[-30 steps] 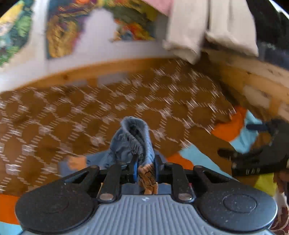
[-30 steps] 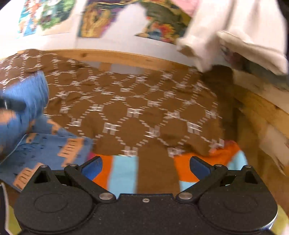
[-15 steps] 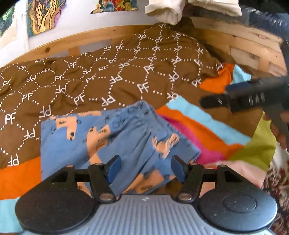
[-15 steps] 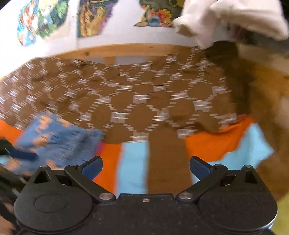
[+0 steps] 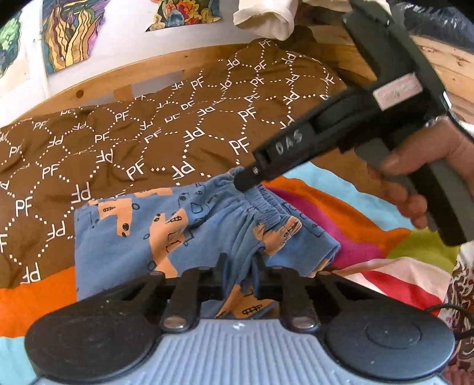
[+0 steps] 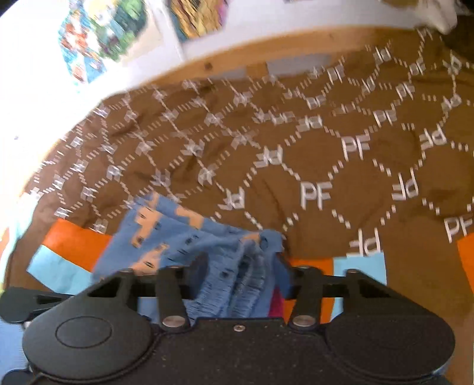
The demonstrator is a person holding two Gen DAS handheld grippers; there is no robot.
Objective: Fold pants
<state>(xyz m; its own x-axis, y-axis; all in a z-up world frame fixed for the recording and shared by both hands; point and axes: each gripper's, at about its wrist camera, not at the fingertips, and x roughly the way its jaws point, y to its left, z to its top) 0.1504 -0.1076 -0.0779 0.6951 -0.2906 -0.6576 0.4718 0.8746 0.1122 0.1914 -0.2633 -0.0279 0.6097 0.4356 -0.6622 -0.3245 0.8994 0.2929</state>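
Observation:
The blue pants with orange prints lie folded on the bed, over the brown blanket and striped cover. My left gripper is shut on the near edge of the pants. My right gripper reaches in from the right in the left wrist view, its tip on the elastic waistband. In the right wrist view the right gripper has its jaws partly closed around the bunched waistband; the image is blurred.
A brown blanket with white "PF" print covers the far bed. A striped cover lies under the pants. A wooden bed frame and wall pictures stand behind. White cloth hangs at the upper right.
The left gripper released the pants, then closed again on their near edge. The right gripper swung left onto the waistband and narrowed its jaws.

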